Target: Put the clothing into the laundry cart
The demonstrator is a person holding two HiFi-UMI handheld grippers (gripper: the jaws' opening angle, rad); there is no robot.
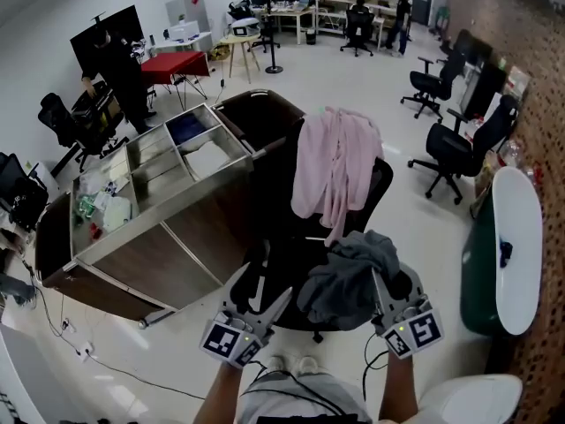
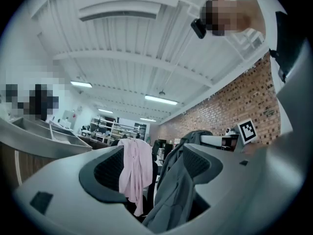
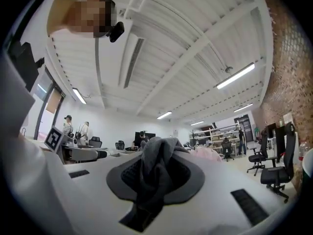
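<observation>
Two garments are in view. One pink garment (image 1: 334, 170) is draped over the back of the black office chair (image 1: 281, 268). One grey garment (image 1: 349, 276) is bunched at the seat, pinched tight between the jaws of the right gripper (image 1: 381, 290), which angles up and forward. The left gripper (image 1: 260, 291) is held beside it, jaws spread wide and gripping nothing (grey cloth hangs just ahead). One laundry cart (image 1: 168, 268) stands left of the chair.

One pink garment (image 1: 335, 170), one grey garment (image 1: 349, 276), one cart (image 1: 177, 263).
</observation>
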